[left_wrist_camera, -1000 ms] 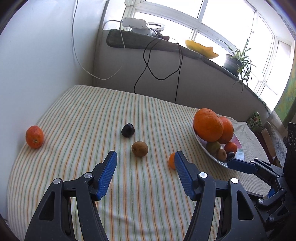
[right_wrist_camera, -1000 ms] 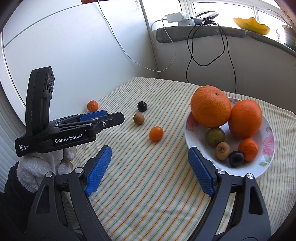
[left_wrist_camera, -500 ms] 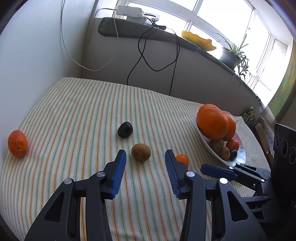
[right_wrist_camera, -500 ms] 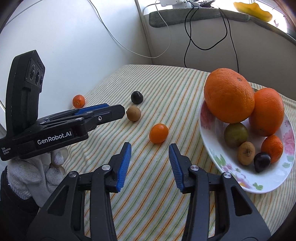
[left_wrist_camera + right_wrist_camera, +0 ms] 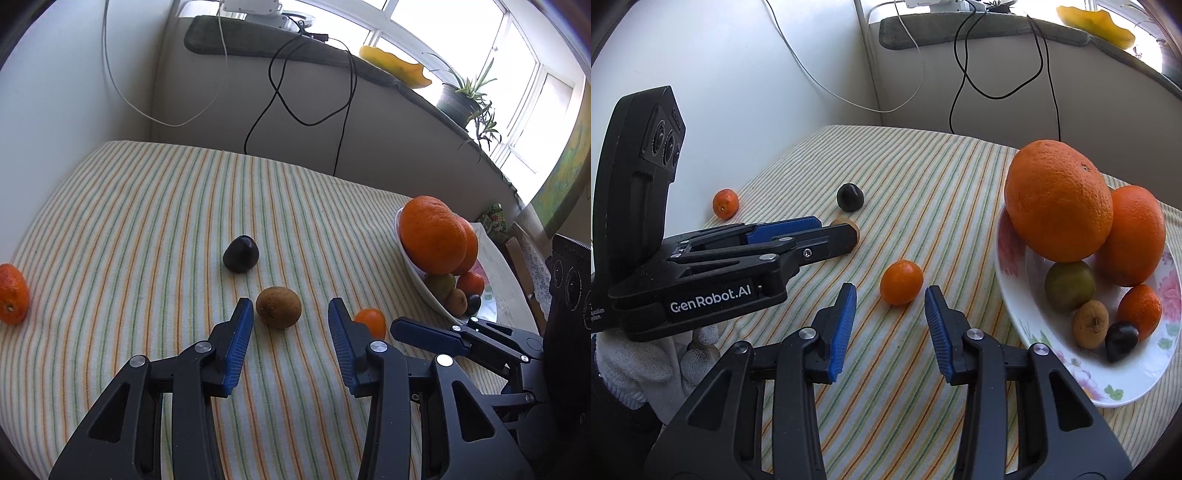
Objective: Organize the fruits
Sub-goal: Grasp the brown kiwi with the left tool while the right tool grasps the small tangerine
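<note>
A brown kiwi [image 5: 278, 307] lies on the striped cloth just past the tips of my left gripper [image 5: 290, 314], which is open with narrowed jaws; the pads do not touch it. A small orange [image 5: 901, 281] sits just ahead of my right gripper [image 5: 890, 295], whose jaws are closing with nothing pressed between them. A dark plum [image 5: 241, 254] lies beyond the kiwi and a mandarin [image 5: 13, 293] rests at the far left. The flowered plate [image 5: 1126, 391] on the right holds a large orange [image 5: 1058, 201] and several smaller fruits.
White walls close off the table's left and back. Black and white cables [image 5: 280, 92] hang from the sill, where a yellow dish [image 5: 395, 66] and a potted plant [image 5: 461, 99] stand. A white-gloved hand [image 5: 635, 358] holds the left gripper.
Both grippers' jaws have narrowed a lot. Both moved forward and down, the left toward the kiwi and the right toward the small orange.
</note>
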Tool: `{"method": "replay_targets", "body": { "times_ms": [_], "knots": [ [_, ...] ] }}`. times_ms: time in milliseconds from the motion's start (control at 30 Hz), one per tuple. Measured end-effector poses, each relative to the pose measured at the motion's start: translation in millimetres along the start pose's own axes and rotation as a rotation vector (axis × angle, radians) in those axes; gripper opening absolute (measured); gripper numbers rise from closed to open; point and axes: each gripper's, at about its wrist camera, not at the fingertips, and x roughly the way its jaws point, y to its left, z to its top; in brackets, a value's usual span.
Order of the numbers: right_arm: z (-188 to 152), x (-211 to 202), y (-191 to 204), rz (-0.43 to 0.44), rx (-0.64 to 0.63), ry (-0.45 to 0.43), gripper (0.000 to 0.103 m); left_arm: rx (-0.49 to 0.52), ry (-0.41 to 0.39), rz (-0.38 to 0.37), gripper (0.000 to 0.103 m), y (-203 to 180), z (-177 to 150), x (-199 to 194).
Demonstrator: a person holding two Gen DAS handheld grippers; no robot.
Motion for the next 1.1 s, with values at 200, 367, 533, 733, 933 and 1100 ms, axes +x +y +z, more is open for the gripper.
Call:
{"method": "replay_targets", "body": {
  "times_ms": [200,367,533,733,933,1100],
  "knots": [
    [-2.6,8.8,-3.3,0.001,0.002,0.012,0.040,-0.016,0.015,-0.011,0.040,3.6,2.2,5.8],
    [-3.5,15.0,-8.6,0.006,0.013,0.024,0.037,-0.012,0.034,-0.016,0.035,4.3,1.2,7.8],
    [-1.6,18.9,-9.4,0.002,0.012,0.032,0.035,-0.013,0.038,-0.010,0.028,6.0,1.7,8.9],
    [1.0,23.4,-12.6,-0.007,0.019,0.045,0.025,-0.006,0.037,-0.002,0.025,4.1,1.5,8.3],
    [3.4,23.8,-16.0,-0.004,0.025,0.041,0.025,-0.008,0.029,-0.001,0.025,3.4,2.4,9.3],
    [2.9,17.2,-20.0,0.015,0.036,0.021,0.024,-0.010,0.014,0.004,0.025,3.6,0.0,3.8]
  ]
}}
